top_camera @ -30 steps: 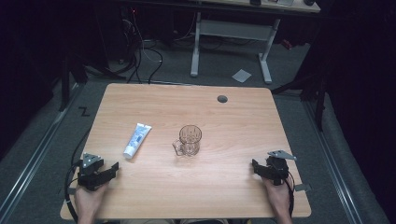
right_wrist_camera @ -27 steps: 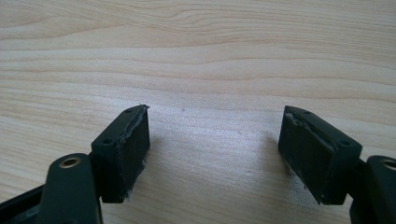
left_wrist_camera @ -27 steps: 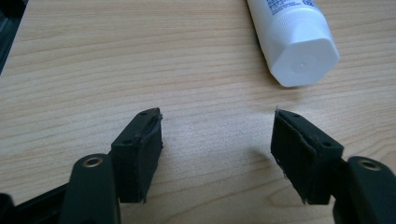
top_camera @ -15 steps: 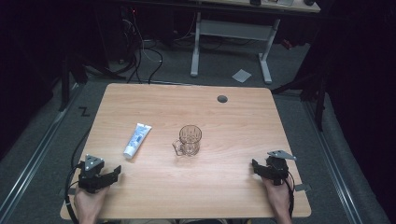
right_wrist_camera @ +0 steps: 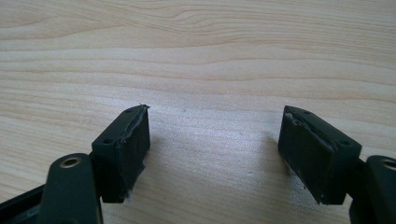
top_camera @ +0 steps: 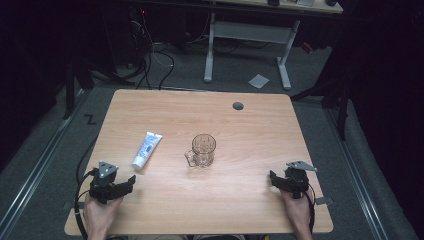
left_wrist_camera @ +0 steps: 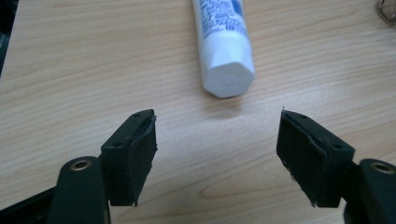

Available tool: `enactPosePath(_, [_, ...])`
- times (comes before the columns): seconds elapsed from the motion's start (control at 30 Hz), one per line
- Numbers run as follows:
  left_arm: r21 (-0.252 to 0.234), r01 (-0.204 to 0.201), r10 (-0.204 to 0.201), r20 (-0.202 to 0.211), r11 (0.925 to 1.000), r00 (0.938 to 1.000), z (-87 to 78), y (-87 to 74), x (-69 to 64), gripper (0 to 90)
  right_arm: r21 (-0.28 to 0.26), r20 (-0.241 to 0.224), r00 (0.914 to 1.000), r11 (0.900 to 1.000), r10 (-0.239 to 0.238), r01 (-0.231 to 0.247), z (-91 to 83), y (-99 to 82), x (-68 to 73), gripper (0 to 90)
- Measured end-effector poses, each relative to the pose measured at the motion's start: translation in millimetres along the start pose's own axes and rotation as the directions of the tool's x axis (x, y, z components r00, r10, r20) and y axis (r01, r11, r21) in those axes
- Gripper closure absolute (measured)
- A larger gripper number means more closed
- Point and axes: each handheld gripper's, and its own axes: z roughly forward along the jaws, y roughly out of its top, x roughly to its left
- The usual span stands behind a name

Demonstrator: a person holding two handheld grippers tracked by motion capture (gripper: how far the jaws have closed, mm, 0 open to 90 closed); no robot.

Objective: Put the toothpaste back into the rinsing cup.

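Now the left gripper (left_wrist_camera: 217,140) has just been opening its jaws — they gape wide with nothing between them, aimed at the cap end of the white plastic tube with blue print (left_wrist_camera: 223,42). That tube lies flat on the light wooden table (top_camera: 240,200), just left of the clear glass mug (top_camera: 202,150). Well right of the mug, the right gripper (right_wrist_camera: 215,140) stands wide open — empty, over bare wood.

This looks like a lab or test room set up for recording. A bare wooden tabletop (top_camera: 250,200) stands on grey carpet (top_camera: 190,70) in a dark room, with loose cables (top_camera: 150,55) trailing on the floor beyond its far edge. Behind it stands a height-adjustable desk frame (top_camera: 247,32) on white legs.
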Motion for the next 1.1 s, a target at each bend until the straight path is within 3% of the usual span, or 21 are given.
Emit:
enactPosePath(0.17, [0.029, 0.024, -0.024, 0.015, 0.9993, 0.9996, 8.7, 13.6, -4.3, 28.6, 0.000, -0.001, 1.0000, 1.0000, -0.001, 0.001, 0.0, 0.0, 0.1, 25.0])
enactPosePath(0.23, [0.042, 0.006, -0.006, -0.003, 0.9991, 1.0000, 11.9, 18.2, -7.6, 28.7, 0.001, -0.003, 1.0000, 1.0000, -0.002, 0.002, 0.0, 0.1, 0.1, 25.1])
enactPosePath(0.57, [0.063, 0.008, -0.007, -0.008, 0.9980, 0.9999, 24.1, 36.0, -10.5, 28.4, 0.002, -0.008, 0.9999, 1.0000, -0.009, 0.009, -0.2, 0.1, 0.5, 25.1])
enactPosePath(0.87, [0.076, -0.020, 0.021, -0.020, 0.9969, 0.9996, 32.6, 56.1, -12.4, 29.9, 0.001, -0.013, 0.9998, 0.9999, -0.014, 0.014, -0.1, 0.0, 1.1, 25.0])
enactPosePath(1.1, [0.089, -0.040, 0.040, 0.001, 0.9953, 0.9992, 36.8, 69.1, -13.8, 29.4, -0.001, -0.016, 0.9997, 0.9999, -0.016, 0.016, 0.2, 0.2, 1.6, 25.0])
